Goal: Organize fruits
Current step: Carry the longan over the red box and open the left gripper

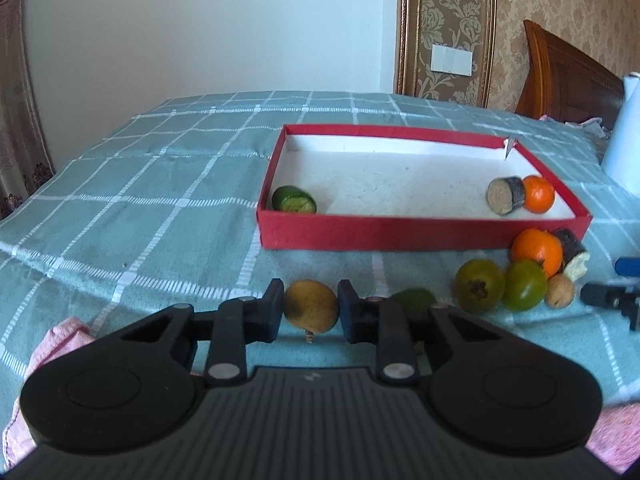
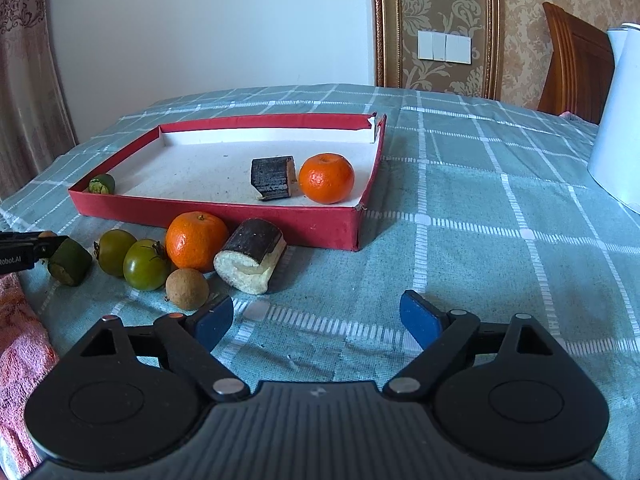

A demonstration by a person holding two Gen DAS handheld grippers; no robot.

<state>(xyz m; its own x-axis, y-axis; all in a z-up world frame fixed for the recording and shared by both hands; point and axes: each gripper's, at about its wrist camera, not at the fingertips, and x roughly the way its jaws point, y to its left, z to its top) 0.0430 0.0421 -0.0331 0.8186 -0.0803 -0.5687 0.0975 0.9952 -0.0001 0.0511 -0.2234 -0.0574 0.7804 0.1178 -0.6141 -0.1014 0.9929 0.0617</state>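
our left gripper (image 1: pixel 311 307) clenches a yellow-brown fruit (image 1: pixel 311 306) on the checked cloth (image 1: pixel 160 184), the red tray (image 1: pixel 400 232) at 12 o'clock. our right gripper (image 2: pixel 316 320) gapes, released; loose fruit pile (image 2: pixel 160 256) at 10 o'clock, white kettle (image 2: pixel 618 120) at 2.

Two black handheld grippers

The left gripper (image 1: pixel 311 310) has black fingers, round pivot housings, silver rivets and a ribbed grey body; the right gripper (image 2: pixel 316 320) looks alike but wears blue pads (image 2: pixel 420 320).

Matt woven cloth (image 2: pixel 480 240) w/ red paperboard tray (image 2: pixel 280 216), glossy tangerine (image 2: pixel 326 178).
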